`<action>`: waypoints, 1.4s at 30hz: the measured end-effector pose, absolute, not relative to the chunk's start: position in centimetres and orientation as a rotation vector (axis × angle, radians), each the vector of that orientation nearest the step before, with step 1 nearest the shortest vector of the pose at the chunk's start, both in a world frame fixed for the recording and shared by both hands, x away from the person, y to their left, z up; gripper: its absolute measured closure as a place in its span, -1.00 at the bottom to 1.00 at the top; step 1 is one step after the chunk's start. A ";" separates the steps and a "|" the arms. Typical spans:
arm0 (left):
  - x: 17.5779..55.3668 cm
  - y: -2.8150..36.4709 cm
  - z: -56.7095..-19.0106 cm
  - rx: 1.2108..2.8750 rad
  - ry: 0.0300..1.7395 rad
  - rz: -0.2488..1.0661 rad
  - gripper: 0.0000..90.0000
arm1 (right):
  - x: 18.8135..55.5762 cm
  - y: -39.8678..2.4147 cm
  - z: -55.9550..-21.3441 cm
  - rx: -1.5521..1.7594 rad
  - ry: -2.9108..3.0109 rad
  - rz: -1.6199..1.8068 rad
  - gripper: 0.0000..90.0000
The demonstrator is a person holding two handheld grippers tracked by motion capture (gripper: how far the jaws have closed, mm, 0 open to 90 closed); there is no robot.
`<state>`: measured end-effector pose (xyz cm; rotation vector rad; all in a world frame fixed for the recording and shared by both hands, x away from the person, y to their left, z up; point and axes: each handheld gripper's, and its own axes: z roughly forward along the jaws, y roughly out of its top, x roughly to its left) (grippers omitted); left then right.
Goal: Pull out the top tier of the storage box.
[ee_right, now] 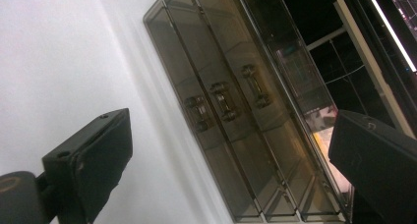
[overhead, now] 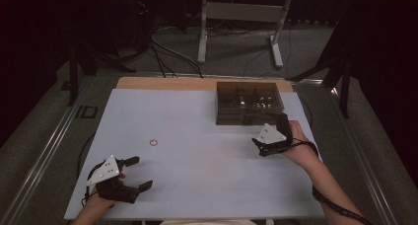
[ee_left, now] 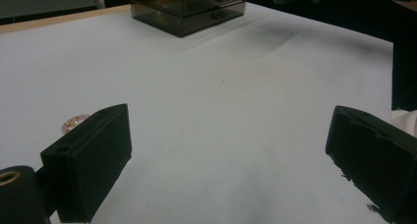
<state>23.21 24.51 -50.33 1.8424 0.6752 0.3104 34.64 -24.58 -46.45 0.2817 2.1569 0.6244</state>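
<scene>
The left gripper [ee_left: 226,155] partly hides the ring [ee_left: 74,122].

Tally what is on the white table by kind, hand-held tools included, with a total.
Drawer box, smoky clear, three drawers: 1
Small pink ring: 1
Tools, left tool and right tool, both open: 2
Total: 4
</scene>
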 end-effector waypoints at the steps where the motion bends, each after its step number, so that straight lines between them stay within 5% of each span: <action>1: 23.2 24.5 -50.3 1.842 0.676 0.310 -0.88 | 34.7 -24.6 -46.5 0.277 2.153 0.610 -0.93; 42: 23.2 24.6 -50.3 1.842 0.672 0.307 -0.88 | 36.2 -21.5 -48.4 0.090 2.056 0.143 -0.75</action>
